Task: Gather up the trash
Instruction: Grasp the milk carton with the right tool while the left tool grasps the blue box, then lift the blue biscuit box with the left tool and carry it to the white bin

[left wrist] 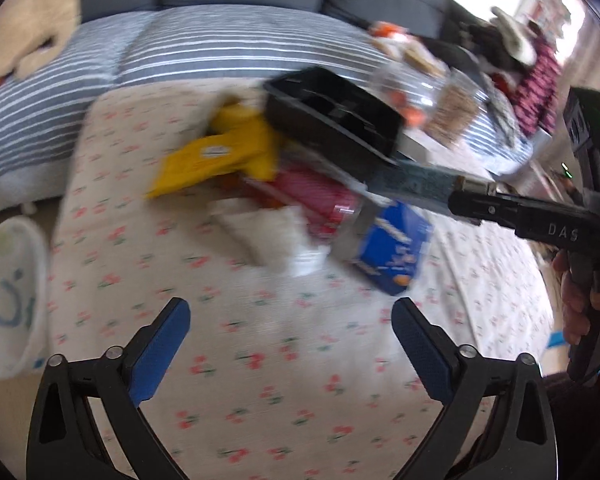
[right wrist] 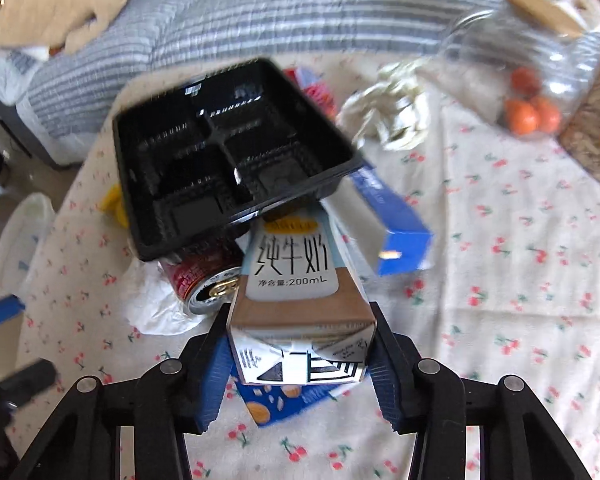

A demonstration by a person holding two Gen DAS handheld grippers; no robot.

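Your right gripper (right wrist: 300, 344) has its blue pads clamped on the sides of a small milk carton (right wrist: 296, 280), held by its bottom end with the printed face up, and the carton's far end pokes under the rim of a black compartment tray (right wrist: 224, 152) sitting tilted on top of the trash pile. Just left of the carton there's a dark red drink can (right wrist: 204, 276) lying on its side on a crumpled white wrapper (right wrist: 156, 304), and a blue box (right wrist: 400, 228) sticks out to the right. Your left gripper (left wrist: 290, 340) is spread wide with nothing between the fingers, hovering over the cherry-print tablecloth (left wrist: 260, 380) near the same heap. From that side you can also see a yellow packet (left wrist: 220, 152) left of the tray, plus a white bag (left wrist: 12, 296) at the table's left edge. It's all pretty blurry, so I can't tell what the pink thing under the tray is.
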